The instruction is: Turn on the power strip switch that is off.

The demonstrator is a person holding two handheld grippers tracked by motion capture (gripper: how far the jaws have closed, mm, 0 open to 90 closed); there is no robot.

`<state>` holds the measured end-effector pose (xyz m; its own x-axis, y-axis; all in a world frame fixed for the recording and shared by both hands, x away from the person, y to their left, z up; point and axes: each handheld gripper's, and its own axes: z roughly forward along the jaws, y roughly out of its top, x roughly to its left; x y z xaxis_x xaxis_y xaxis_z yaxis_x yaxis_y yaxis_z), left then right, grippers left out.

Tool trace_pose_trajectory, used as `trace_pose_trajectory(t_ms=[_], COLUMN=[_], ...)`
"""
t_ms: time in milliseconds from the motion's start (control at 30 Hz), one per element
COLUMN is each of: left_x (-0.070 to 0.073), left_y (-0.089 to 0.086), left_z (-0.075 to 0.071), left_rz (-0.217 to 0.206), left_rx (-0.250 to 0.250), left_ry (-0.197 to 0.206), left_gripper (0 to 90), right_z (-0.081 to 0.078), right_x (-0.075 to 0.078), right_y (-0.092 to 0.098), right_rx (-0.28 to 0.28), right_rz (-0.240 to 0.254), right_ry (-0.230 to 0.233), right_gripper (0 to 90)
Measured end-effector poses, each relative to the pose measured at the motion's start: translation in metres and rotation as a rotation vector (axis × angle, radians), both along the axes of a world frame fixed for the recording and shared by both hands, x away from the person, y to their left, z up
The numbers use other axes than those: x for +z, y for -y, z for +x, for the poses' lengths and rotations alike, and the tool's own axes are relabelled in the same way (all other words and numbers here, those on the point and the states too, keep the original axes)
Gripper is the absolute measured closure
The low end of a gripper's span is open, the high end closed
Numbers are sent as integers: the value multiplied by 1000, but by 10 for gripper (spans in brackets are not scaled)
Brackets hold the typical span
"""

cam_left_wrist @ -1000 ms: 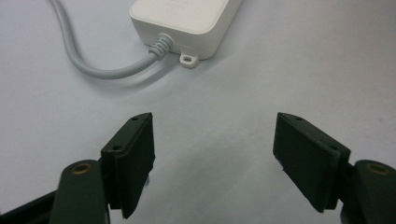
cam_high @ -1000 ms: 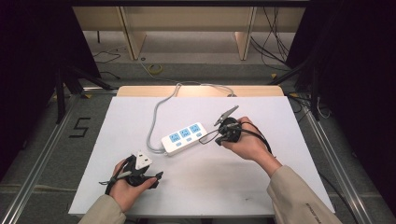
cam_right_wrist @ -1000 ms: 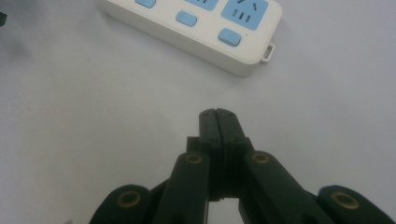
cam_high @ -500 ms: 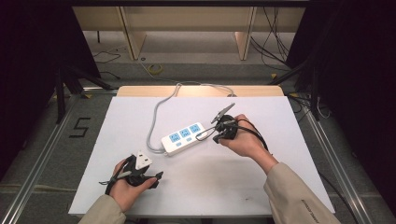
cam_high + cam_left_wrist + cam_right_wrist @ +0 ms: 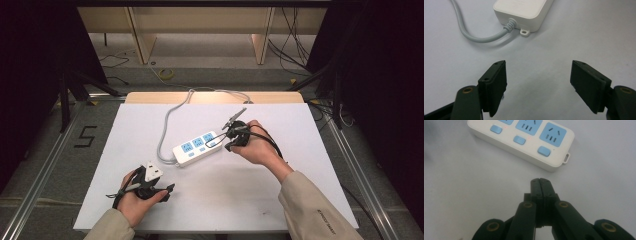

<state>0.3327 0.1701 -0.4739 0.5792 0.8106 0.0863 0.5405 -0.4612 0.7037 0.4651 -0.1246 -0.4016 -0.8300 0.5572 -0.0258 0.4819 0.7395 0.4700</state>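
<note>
Currently I see the white power strip (image 5: 197,148) lying flat near the middle of the white table (image 5: 300,190), angled so its far end points toward the right gripper (image 5: 227,142). It has three blue sockets and three blue switches along one edge; in the right gripper view the power strip (image 5: 524,142) sits just ahead of the right gripper (image 5: 540,181), apart from it, not touching. That gripper's jaws are pressed together with nothing between them. In the high view its tips hang right at the strip's right end; I can't tell contact from there.

Grey cord (image 5: 167,127) leaves the strip's near-left end, loops left, then runs up and off the far table edge.

Left gripper (image 5: 167,189) rests low at the near-left of the table, held in the person's left hand (image 5: 135,200), well apart from the strip. In the left gripper view its jaws stand wide apart, empty, over bare table. Same view shows the cord end of the power strip (image 5: 524,11) with the grey cord (image 5: 476,37) curving away left and a small mounting tab (image 5: 524,32) beside the strain relief.

Right hand (image 5: 257,150) holds its gripper tilted down toward the strip.
</note>
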Motion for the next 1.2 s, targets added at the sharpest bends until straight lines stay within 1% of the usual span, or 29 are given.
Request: trace_pose_trajectory(t_ms=[100, 167, 267, 567, 633, 833, 1200], left_x=[0, 0, 0, 0, 0, 0, 0], left_y=[0, 0, 0, 0, 0, 0, 1], left_z=[0, 0, 0, 0, 0, 0, 0], left_rz=[0, -1, -1, -3, -2, -3, -2], left_rx=[-1, 0, -1, -3, -3, -4, -6], left_ry=[0, 0, -1, -2, -2, -2, 0], left_gripper=[293, 293, 293, 294, 294, 294, 294], right_z=[2, 3, 5, 10, 12, 14, 18], right_x=[-1, -1, -1, -4, -4, -5, -6], right_y=[-2, -2, -5, -11, -12, -15, -21], right_rx=[-7, -2, -4, -3, -2, -7, -5], right_rz=[3, -3, 2, -4, -12, -7, -14], right_ry=[-1, -1, -3, -11, -10, -12, -12], right_gripper=[900, 900, 900, 900, 900, 900, 900])
